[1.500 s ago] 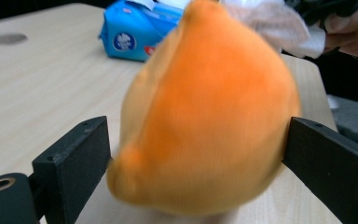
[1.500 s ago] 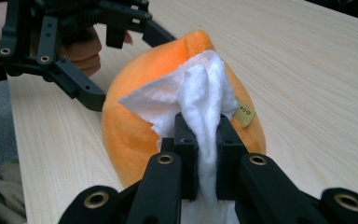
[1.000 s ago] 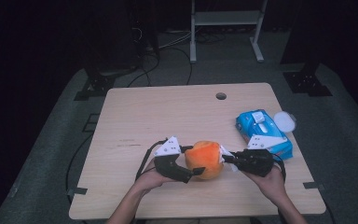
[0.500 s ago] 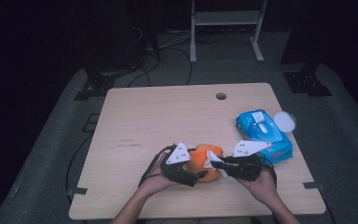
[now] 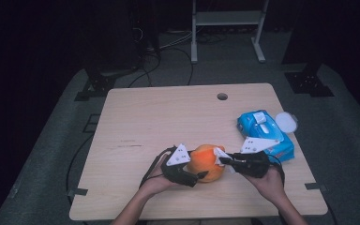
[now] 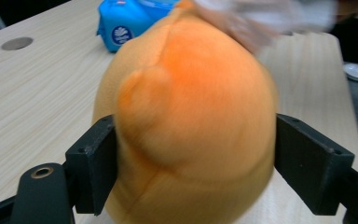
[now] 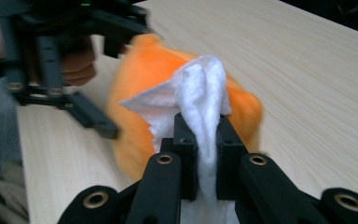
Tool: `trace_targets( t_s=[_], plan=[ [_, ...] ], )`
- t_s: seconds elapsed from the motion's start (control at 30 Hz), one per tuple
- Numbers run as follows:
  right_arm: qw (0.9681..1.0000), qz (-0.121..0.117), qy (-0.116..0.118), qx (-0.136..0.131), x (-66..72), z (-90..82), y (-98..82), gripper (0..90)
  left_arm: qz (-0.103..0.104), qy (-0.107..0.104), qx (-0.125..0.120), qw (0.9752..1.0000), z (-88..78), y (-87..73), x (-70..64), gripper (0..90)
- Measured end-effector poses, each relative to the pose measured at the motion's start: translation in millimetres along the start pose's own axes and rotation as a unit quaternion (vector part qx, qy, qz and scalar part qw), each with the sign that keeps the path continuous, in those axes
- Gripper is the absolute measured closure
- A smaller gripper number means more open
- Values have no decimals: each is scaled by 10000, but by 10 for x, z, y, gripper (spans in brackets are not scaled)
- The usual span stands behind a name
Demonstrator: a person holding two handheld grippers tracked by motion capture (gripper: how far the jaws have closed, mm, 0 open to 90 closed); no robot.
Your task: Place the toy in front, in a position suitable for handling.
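An orange plush toy (image 5: 207,162) rests on the wooden table (image 5: 168,117) near its front edge. My left gripper (image 5: 193,176) is shut on the toy, its jaws pressing both sides of the toy's soft body (image 6: 191,121). My right gripper (image 5: 227,161) is shut on a white wipe (image 7: 204,93), which is pinched upright between its jaws. The wipe (image 5: 221,155) lies against the toy's right upper side, and it is a blur above the toy in the left gripper view. In the right gripper view the toy (image 7: 137,98) sits just behind the wipe.
A blue pack of wipes (image 5: 265,133) lies at the table's right edge, just behind my right hand, with a white round lid (image 5: 287,122) beside it. There is a cable hole (image 5: 222,96) at the back of the table. A dark floor surrounds the table.
My right gripper has moved left with the wipe, from beside the toy onto its right upper side. The left gripper has kept its hold on the toy and tilted slightly.
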State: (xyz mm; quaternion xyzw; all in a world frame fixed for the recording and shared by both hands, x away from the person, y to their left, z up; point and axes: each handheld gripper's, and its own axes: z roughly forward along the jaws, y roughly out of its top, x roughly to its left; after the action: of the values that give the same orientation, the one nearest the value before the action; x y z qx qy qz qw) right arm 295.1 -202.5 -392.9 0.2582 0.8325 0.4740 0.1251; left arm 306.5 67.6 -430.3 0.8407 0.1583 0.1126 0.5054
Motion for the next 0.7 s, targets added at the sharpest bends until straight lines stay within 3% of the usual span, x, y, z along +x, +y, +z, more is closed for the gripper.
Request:
trace_targets(
  t_s=[0.07, 0.13, 0.17, 0.23, 0.37, 0.43, 0.53, 0.63, 0.7],
  plan=[
    [9999, 62, -115, 17, -44, -16, -37, 818, 15, -96, -105, 9999, -21, 7, 3, 198],
    [9995, 74, -285, 85, -71, -23, -67, 817, -58, 19, -110, 9999, -10, 22, 13, 169],
    [9997, 135, -206, 65, -80, -23, -75, 817, -110, 135, -85, 9998, 17, 24, 18, 134],
    [9998, 87, -151, 56, -56, -3, -69, 818, -206, 129, -119, 9996, 63, 8, 26, 102],
    [9999, -109, -83, 93, 77, 42, -30, 818, -225, 177, -91, 9995, 72, -20, 10, 206],
    [9998, -60, 209, -15, 140, 55, -13, 818, -330, 175, -101, 9992, 62, -32, 24, 238],
    [9992, -323, 226, 60, 237, 84, 23, 818, -405, 141, -134, 9990, 56, -55, 34, 256],
    [9995, -286, 123, 52, 161, 50, 17, 819, -438, 104, -159, 9989, 44, -74, 46, 266],
    [9998, -171, -100, 74, 40, 5, -25, 819, -463, 71, -192, 9987, 44, -83, 48, 266]
  ],
)
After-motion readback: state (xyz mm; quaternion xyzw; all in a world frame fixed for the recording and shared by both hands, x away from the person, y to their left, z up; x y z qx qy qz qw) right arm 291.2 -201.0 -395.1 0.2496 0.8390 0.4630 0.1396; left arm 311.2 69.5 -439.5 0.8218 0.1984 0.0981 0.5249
